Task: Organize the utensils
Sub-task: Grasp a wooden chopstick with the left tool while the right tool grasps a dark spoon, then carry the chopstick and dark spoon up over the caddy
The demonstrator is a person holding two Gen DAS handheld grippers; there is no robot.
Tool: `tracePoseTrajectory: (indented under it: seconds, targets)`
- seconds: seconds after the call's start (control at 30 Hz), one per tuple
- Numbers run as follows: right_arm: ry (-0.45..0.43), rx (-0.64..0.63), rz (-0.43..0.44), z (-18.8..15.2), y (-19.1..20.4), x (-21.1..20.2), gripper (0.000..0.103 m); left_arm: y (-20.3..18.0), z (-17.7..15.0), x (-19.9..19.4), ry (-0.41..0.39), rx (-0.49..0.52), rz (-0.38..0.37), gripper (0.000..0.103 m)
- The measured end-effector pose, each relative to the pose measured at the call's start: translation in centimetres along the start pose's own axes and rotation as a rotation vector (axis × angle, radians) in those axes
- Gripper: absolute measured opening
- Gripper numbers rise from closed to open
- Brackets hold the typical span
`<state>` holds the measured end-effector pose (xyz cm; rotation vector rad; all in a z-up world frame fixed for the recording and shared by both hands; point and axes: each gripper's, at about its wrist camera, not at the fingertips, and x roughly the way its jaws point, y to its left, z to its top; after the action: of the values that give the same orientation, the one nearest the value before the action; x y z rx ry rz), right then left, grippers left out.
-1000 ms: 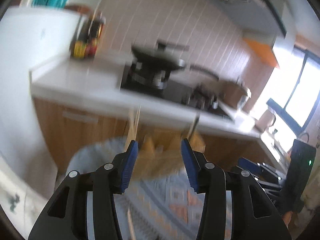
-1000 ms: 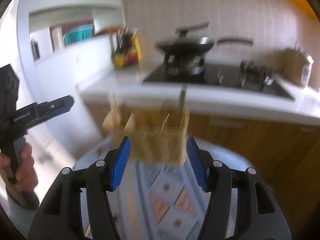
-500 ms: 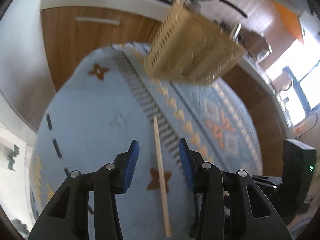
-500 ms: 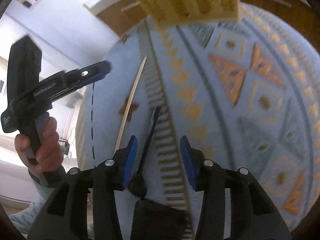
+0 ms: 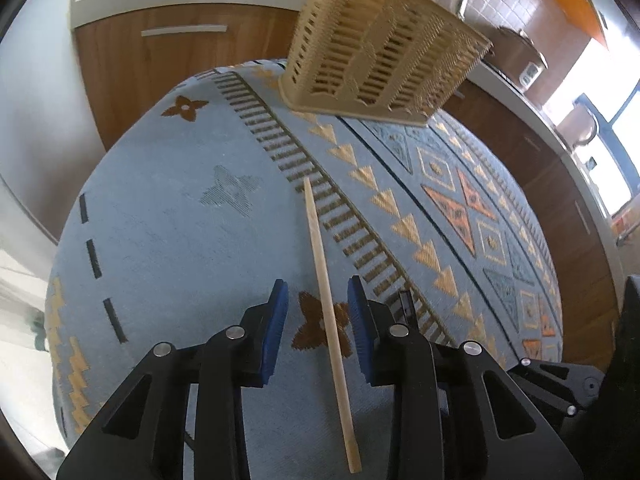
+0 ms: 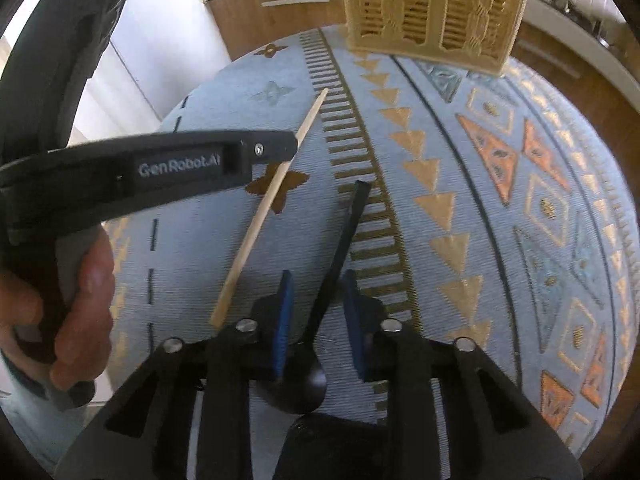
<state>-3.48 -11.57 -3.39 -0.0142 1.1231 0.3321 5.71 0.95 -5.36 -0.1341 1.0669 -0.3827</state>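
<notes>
Both tools are low over the table, each straddling 1 utensil. Left tool (image 5: 314, 312) has just been narrowing its jaws; the blue pads stand clear on either side of the wooden chopstick (image 5: 326, 300), which lies flat on the blue patterned cloth (image 5: 168, 232) with a gap on each side, so nothing is pinched yet. Right tool (image 6: 314, 304) has also just been narrowing, and the black spoon (image 6: 340, 240) runs up between its pads, bowl toward the camera and handle pointing away; a sliver of space seems to remain on both sides, so I read it as nearly together but not clearly pressing. The chopstick should be very light, stiff and smooth, and being thin and round it may roll or pivot in the pads; taking it near the middle, where the pads now sit, looks safest. The spoon looks like light rigid plastic, possibly slick; the narrow neck just above the bowl is a fair place to hold, though the bowl end may droop. Farther back on the cloth stands the tan slotted basket (image 5: 376, 56), upright, well apart from both utensils and the likely place for them. A person's hand (image 6: 80, 304) grips the left tool's handle.
</notes>
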Motion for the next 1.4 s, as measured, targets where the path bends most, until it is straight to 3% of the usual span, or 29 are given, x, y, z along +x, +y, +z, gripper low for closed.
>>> tracePoseTrajectory:
  seconds: [0.27,0.37,0.5,0.6,0.67,0.73,0.83,0.97,1.23,1.4]
  targets:
    - [-0.066,0.177,0.066,1.4,-5.8,-0.8,0.005,-0.9,-0.2,0.1,0.006,0.053,0.043,0.029]
    - [-0.071,0.188,0.033,2.5,-7.8,-0.8,0.005,-1.2,0.1,0.3,0.014,0.073,0.059,0.029]
    - [-0.049,0.175,-0.015,3.7,-9.8,0.0,0.005,-2.8,0.1,0.9,0.015,0.158,0.134,0.029]
    - [-0.022,0.131,-0.061,3.9,-11.0,0.1,0.005,-4.3,-0.3,1.4,0.002,0.247,0.244,0.009]
    - [-0.002,0.117,-0.064,4.0,-11.7,0.1,0.005,-4.4,-0.2,1.4,-0.006,0.255,0.267,0.006]
    - [0.042,0.094,-0.059,4.6,-12.1,0.8,0.005,-4.0,0.2,1.3,-0.011,0.226,0.243,0.003]
    - [0.083,0.094,-0.014,5.3,-13.0,1.1,0.006,-2.5,1.3,0.8,-0.026,0.107,0.081,0.003]
    - [0.154,0.075,0.023,6.4,-13.4,1.6,0.010,-1.8,2.4,0.0,-0.063,0.066,0.003,0.003]
    - [0.303,0.051,0.030,9.0,-13.3,2.8,0.013,-2.0,3.7,-0.5,-0.080,0.075,-0.016,0.004]
    - [0.295,0.011,-0.033,9.7,-12.2,3.3,0.005,-2.5,4.4,-1.1,-0.115,0.081,-0.028,0.004]
